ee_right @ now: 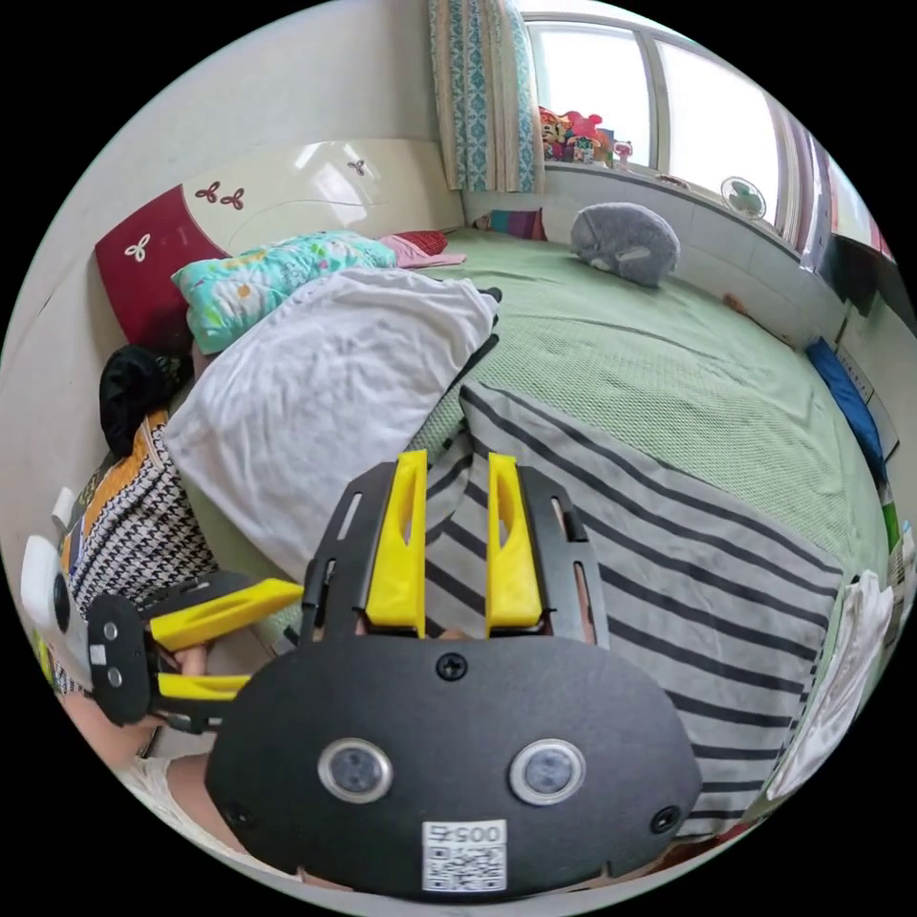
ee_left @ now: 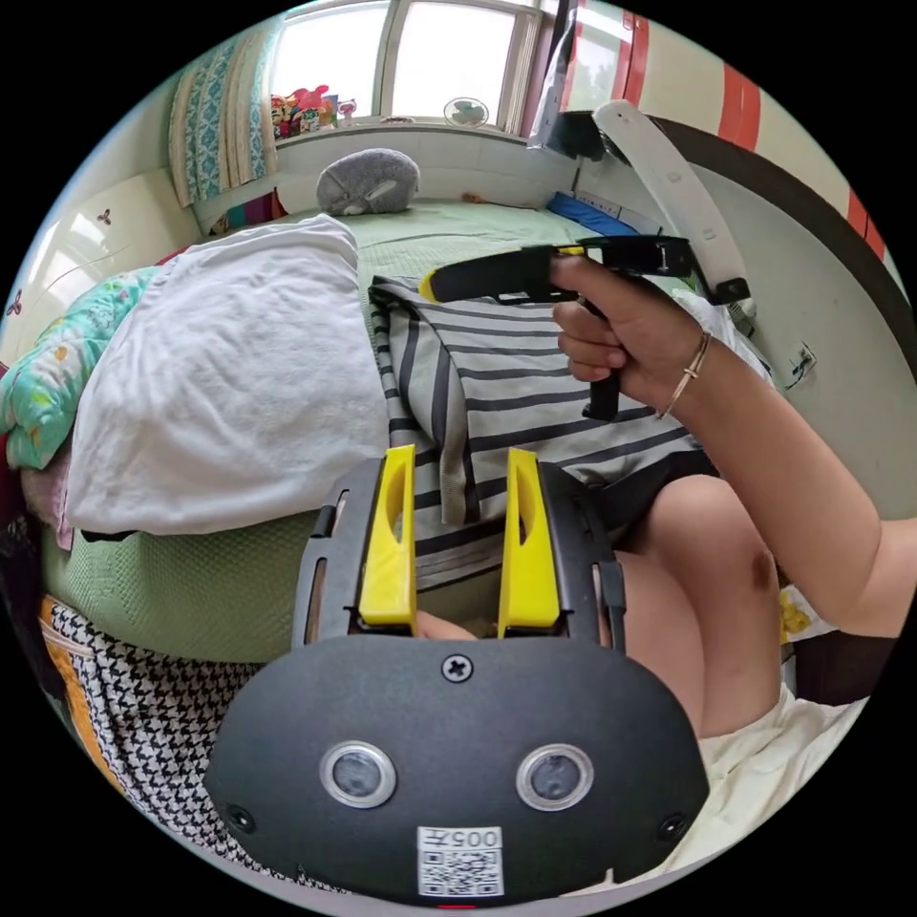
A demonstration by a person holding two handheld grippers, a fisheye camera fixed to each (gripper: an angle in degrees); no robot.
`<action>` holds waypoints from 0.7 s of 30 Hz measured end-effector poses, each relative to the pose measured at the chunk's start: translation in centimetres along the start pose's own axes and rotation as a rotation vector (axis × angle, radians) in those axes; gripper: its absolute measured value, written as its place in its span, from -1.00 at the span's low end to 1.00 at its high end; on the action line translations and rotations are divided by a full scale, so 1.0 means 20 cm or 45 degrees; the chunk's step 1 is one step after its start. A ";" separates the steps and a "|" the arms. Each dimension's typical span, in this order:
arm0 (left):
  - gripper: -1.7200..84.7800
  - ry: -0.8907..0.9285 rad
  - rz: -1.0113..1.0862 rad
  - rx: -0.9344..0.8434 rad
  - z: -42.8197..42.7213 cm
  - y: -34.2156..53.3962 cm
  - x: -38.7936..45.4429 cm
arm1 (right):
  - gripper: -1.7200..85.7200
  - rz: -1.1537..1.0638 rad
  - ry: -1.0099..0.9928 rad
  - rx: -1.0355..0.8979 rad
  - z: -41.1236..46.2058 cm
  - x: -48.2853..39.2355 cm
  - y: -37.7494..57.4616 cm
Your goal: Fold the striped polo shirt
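The striped polo shirt [ee_left: 535,382] is grey with dark stripes and lies spread on the green bed cover [ee_left: 449,239], one edge bunched into a fold. My left gripper [ee_left: 460,454] hovers at the shirt's near edge, its yellow jaws open with nothing between them. A hand holds my right gripper [ee_left: 435,283] above the shirt's far part. In the right gripper view the shirt [ee_right: 650,573] stretches out flat to the right. My right gripper [ee_right: 457,460] is open just over its folded edge. The left gripper [ee_right: 272,635] sits at the lower left, jaws apart.
A big white pillow [ee_left: 220,382] lies right beside the shirt [ee_right: 315,382]. A grey plush [ee_right: 626,244] rests near the window. A houndstooth cloth [ee_left: 143,688] hangs off the bed's side. The person's knee [ee_left: 707,592] is by the bed edge.
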State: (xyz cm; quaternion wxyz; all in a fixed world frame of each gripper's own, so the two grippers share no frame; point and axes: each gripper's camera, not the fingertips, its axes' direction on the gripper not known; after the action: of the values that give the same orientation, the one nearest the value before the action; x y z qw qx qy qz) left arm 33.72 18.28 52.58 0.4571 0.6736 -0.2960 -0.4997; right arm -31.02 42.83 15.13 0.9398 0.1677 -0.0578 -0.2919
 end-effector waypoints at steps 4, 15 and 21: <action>-0.64 -0.034 -0.047 0.002 0.07 -0.05 0.00 | -0.74 -0.015 0.044 -0.006 0.13 -0.04 -0.11; -0.95 -0.083 -0.092 0.006 0.18 -0.09 0.02 | -0.75 -0.044 0.025 -0.020 0.25 -0.08 -0.21; -0.92 -0.096 -0.069 0.008 0.16 -0.10 0.04 | -0.76 -0.051 0.010 -0.039 0.32 -0.11 -0.28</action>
State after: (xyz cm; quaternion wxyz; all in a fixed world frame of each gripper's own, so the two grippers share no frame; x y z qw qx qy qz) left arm 30.89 17.41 50.13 0.4298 0.6634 -0.2961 -0.5362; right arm -37.11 38.08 19.09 0.9365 0.1556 -0.0463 -0.3109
